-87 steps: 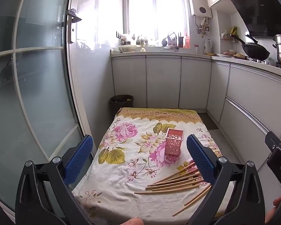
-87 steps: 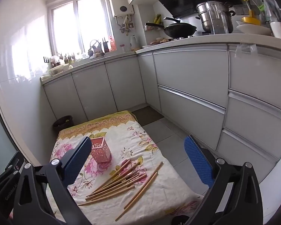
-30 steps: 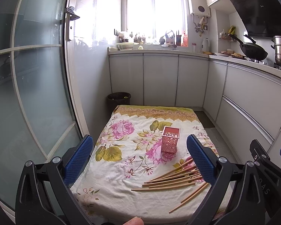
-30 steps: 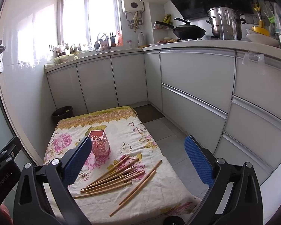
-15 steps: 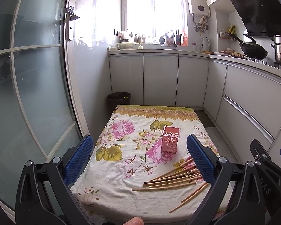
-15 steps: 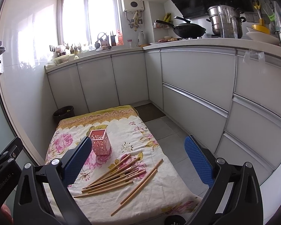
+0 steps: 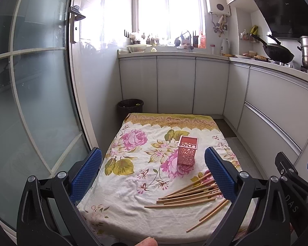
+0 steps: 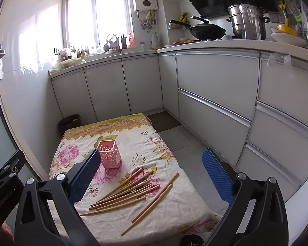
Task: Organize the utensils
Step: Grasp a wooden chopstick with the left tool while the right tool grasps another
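Over the last 3 seconds both views have pulled back and levelled slightly, then held nearly static for the final half second; nothing on the cloth-covered bench point(image 7: 121, 209) has moved, so organizing has not begun. The left gripper point(image 7: 154, 172) and right gripper point(image 8: 152, 172) hover with jaws wide open, empty. The chopsticks point(image 8: 123, 194) lie scattered below and ahead of the right jaws, just in front of the upright pink holder point(image 8: 109, 153).

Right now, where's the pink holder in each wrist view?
Left wrist: pink holder just right of centre, upright on the floral cloth, beyond the chopsticks.
Right wrist: pink holder left of centre, partly behind a blue finger pad.
Shared landmark: black trash bin past the cloth's far edge.
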Motion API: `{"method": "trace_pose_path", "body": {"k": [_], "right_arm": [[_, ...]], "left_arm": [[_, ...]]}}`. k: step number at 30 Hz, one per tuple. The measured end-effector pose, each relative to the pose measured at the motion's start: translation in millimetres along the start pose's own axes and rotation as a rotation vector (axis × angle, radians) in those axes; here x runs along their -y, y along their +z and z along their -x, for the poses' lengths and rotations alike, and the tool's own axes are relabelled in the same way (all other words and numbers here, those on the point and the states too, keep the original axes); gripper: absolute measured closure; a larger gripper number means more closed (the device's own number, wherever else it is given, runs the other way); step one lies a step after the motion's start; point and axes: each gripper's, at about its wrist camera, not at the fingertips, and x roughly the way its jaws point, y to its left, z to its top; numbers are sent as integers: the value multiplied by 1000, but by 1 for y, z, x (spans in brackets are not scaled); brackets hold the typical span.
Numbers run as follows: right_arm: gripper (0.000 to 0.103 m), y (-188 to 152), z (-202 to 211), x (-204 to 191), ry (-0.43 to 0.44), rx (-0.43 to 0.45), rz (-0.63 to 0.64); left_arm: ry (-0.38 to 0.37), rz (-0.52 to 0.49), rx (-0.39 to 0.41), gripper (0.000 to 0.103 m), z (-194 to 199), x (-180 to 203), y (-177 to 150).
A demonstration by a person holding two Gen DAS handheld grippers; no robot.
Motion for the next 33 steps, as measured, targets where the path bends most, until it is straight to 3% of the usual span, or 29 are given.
{"method": "trace_pose_path", "body": {"k": [11, 14, 17, 19, 22, 25, 28, 33], "right_arm": [[7, -3, -22, 9, -14, -40, -20], [7, -3, -34, 30, -16, -63, -114], [7, -7, -60, 82, 26, -152, -357], [7, -16, -82, 117, 35, -219, -511], [7, -33, -121, 151, 43, -343, -633], [7, -54, -155, 168, 64, -442, -714], [7, -71, -187, 169, 79, -520, -724], [7, -90, -226, 167, 134, -656, -761]], "left_arm": [[-3, -27, -36, 7, -23, 12, -2], [-98, -72, -84, 7, -45, 26, 3], [-307, -207, -213, 7, -89, 61, 12], [-454, -333, -376, 7, -131, 99, 8], [-539, -396, -572, 7, -195, 144, -5], [-634, -402, -828, 8, -261, 184, -32], [-602, -439, -964, 11, -311, 210, -58], [-542, -560, -1045, 22, -362, 234, -84]]}}
